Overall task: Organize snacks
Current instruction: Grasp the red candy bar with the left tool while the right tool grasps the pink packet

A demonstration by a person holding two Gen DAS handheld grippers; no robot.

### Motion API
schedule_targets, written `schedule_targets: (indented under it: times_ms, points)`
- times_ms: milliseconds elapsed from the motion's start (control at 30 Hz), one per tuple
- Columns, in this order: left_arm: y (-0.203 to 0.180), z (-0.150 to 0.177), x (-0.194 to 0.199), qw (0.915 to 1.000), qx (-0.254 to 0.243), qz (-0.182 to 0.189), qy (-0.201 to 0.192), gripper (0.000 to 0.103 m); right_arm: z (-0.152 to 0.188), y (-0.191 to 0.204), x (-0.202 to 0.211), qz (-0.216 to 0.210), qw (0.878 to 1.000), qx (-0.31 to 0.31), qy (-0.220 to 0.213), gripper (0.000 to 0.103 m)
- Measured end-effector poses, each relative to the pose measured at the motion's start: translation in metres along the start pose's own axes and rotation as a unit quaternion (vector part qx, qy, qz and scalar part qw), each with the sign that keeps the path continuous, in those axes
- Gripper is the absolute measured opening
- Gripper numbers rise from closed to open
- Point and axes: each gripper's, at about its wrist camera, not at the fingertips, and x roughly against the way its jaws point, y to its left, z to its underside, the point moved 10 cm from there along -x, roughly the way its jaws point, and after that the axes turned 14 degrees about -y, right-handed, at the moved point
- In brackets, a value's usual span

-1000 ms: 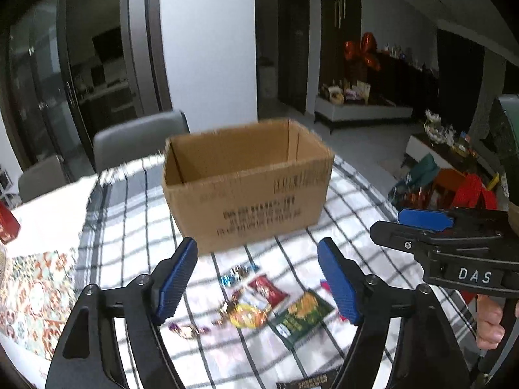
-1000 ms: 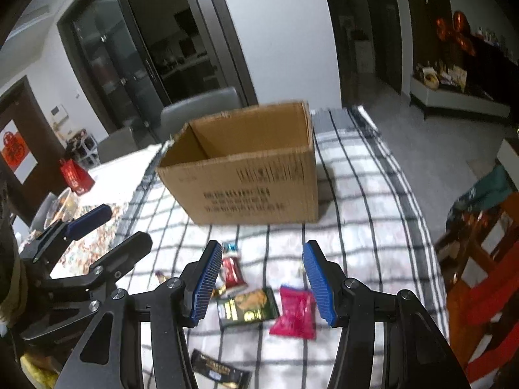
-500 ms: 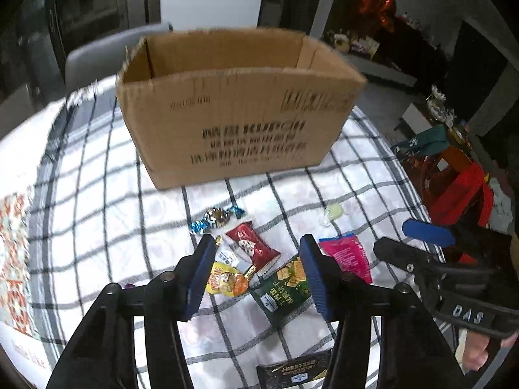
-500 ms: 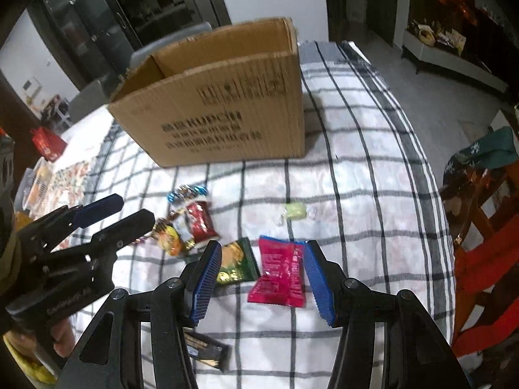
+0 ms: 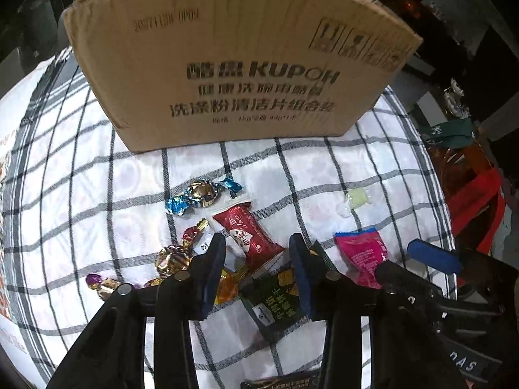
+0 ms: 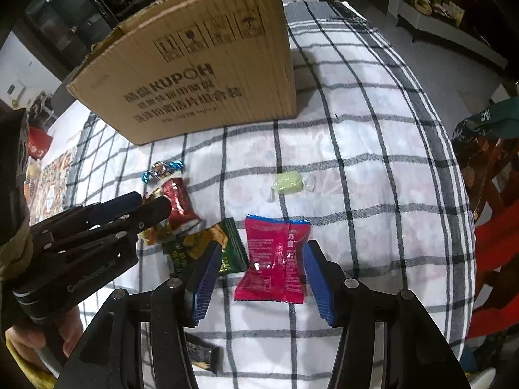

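Observation:
Loose snacks lie on a checked tablecloth [image 5: 97,194] before an open cardboard box [image 5: 233,64]. My left gripper [image 5: 256,253] is open, low over a red packet [image 5: 246,233], with a dark green packet [image 5: 275,301] just below it. My right gripper [image 6: 259,259] is open, its fingers either side of a pink packet [image 6: 275,259]; I cannot tell if they touch it. The box [image 6: 201,74], red packet [image 6: 176,201] and green packet [image 6: 207,249] show in the right wrist view too. A pale green candy [image 6: 288,183] lies apart, beyond the pink packet.
Foil-wrapped candies [image 5: 201,191] and gold ones [image 5: 172,259] lie left of the red packet. A black packet [image 6: 204,356] lies near the table's front edge. A chair with red and green things [image 6: 493,194] stands right of the table.
Both grippers have moved forward and down toward the snacks. The left one has narrowed over the red packet; the right one has come down around the pink packet.

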Motion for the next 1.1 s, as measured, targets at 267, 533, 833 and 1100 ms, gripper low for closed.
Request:
schedule_targets:
  times_ms: [267, 533, 833, 1100]
  points:
    - [0.003, 0.006, -0.022, 0.9997, 0.013, -0.013, 0.019, 0.036, 0.006, 0.000, -0.012, 0.007, 1.000, 0.004, 0.015, 0.054]
    - [0.006, 0.005, -0.031, 0.9995, 0.013, -0.021, 0.022, 0.034, 0.010, -0.002, -0.021, 0.017, 0.999, 0.007, 0.029, 0.053]
    - [0.008, 0.005, -0.043, 0.9989, 0.022, -0.025, 0.033, 0.033, 0.015, -0.003, -0.036, 0.023, 0.999, 0.004, 0.043, 0.046]
    - [0.006, 0.008, -0.043, 0.9991, 0.014, -0.021, 0.034, 0.026, 0.013, 0.000, -0.034, 0.017, 0.999, 0.010, 0.034, 0.037]
